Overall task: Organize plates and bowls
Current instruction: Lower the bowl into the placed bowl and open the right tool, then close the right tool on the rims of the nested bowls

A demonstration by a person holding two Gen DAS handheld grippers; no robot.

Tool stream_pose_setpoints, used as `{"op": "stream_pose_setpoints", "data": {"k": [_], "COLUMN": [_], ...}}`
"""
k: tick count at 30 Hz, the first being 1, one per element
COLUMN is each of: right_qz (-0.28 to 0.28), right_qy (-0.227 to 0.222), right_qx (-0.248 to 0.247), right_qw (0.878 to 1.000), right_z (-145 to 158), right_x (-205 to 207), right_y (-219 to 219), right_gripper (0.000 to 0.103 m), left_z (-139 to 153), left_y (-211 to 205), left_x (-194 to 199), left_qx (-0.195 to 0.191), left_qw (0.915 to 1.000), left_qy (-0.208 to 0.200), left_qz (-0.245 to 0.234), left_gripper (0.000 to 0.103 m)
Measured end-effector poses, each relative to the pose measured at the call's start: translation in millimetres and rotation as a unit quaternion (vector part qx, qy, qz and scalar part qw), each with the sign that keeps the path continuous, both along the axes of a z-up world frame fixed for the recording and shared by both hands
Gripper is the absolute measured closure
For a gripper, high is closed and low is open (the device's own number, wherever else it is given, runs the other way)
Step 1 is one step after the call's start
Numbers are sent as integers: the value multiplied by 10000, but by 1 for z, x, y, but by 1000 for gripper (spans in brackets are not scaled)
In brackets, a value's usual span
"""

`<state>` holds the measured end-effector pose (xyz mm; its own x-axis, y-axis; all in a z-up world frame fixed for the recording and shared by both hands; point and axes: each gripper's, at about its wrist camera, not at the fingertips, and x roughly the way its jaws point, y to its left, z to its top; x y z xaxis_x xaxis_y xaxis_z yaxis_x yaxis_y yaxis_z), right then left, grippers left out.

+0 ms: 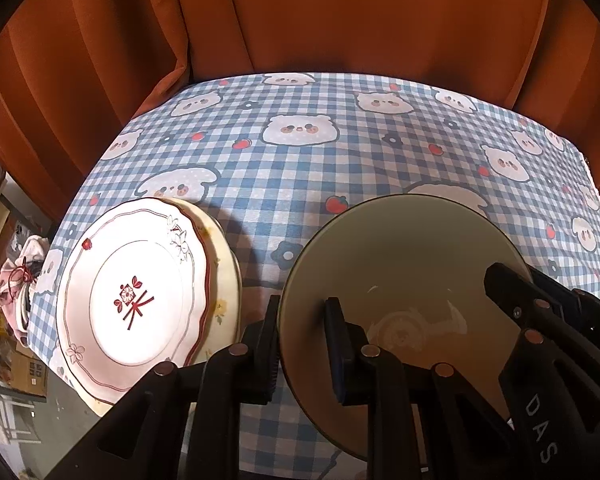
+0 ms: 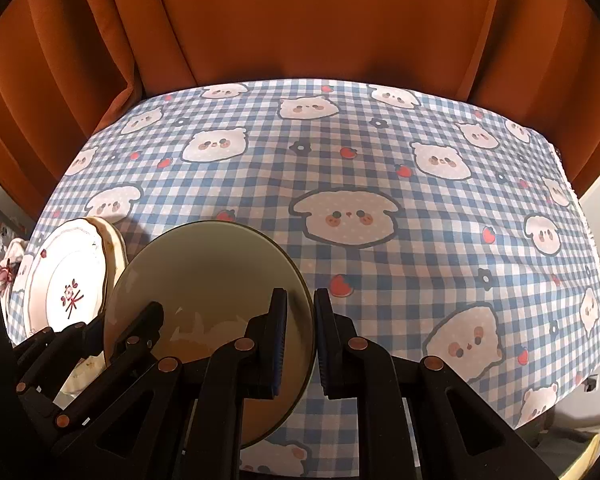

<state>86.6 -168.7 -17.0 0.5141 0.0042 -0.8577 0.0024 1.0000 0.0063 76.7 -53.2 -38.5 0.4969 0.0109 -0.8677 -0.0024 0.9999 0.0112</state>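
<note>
A wide olive-beige bowl with a dark rim is gripped at two opposite sides. My left gripper is shut on its left rim, one finger inside and one outside. My right gripper is shut on the bowl's right rim in the same way. Each gripper also shows in the other view: the right gripper and the left gripper. Just left of the bowl lies a white scalloped plate with a red flower motif, stacked on a cream plate. Whether the bowl touches the cloth I cannot tell.
A blue-checked tablecloth with bear faces and strawberries covers the table. Rust-orange curtains hang behind its far edge. Off the table's left edge sit a pink bundle and cardboard boxes.
</note>
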Motion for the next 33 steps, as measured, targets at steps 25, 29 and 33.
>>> {"op": "stream_pose_setpoints", "data": {"k": [25, 29, 33], "right_qz": [-464, -625, -767], "right_qy": [122, 232, 368], "right_qx": [371, 312, 314], "right_qw": [9982, 9973, 9959], "right_z": [0, -6, -14], "right_x": [-8, -6, -4], "right_y": [-11, -11, -12], "right_gripper": [34, 34, 34], "left_z": [-9, -15, -21], "left_y": [0, 1, 4], "left_x": [7, 10, 14], "left_qx": [-995, -1120, -1098], "left_qw": [9924, 9897, 9895], "left_qy": [397, 523, 598], "left_qz": [-607, -722, -724], "left_gripper": [29, 37, 51]}}
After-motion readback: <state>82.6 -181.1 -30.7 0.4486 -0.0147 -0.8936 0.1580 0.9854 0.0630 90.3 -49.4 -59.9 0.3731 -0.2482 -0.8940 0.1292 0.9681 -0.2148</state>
